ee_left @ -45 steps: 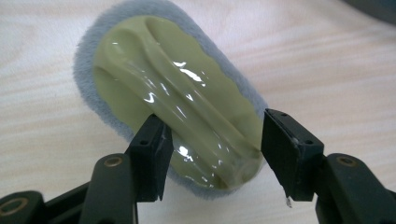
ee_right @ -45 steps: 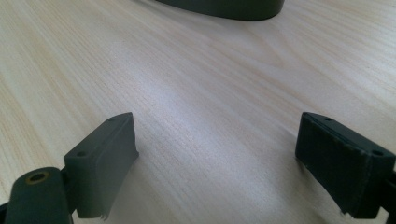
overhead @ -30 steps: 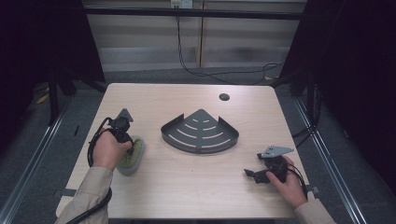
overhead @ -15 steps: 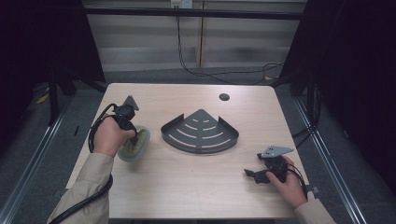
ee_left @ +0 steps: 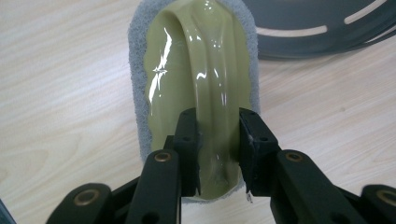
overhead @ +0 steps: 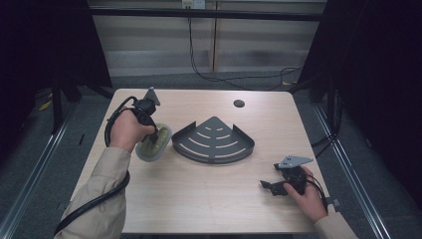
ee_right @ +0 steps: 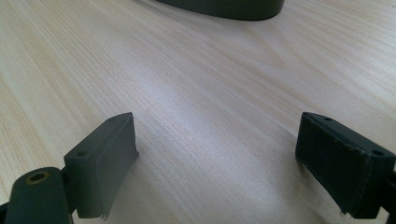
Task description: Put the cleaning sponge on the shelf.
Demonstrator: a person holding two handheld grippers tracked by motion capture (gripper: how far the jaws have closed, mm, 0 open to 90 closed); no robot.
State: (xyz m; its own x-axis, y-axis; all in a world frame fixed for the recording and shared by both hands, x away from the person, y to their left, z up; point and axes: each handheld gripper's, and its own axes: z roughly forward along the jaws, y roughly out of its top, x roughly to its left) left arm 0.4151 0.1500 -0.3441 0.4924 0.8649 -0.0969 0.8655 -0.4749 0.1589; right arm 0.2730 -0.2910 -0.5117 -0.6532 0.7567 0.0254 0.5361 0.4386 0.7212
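An oval scrubber (overhead: 153, 143) with an olive-green glossy handle (ee_left: 205, 84) and a grey pad hangs tilted above the table's left side, close to the left rim of the dark corner rack (overhead: 214, 141). My left gripper (overhead: 155, 135) is shut on the handle's raised ridge, one black pad on each side (ee_left: 218, 149). My right gripper (overhead: 268, 186) rests low at the table's front right, its jaws wide apart over bare wood (ee_right: 215, 154) with nothing between them.
The dark grey quarter-round rack with slots sits mid-table; its edge shows at the top of the right gripper view (ee_right: 224, 8) and the left gripper view (ee_left: 327, 28). A small dark round hole (overhead: 239, 103) lies at the back. Cables trail from both grippers.
My left gripper has lifted the scrubber off the table and carried it up and to the right, toward the rack. The right hand has stayed put.
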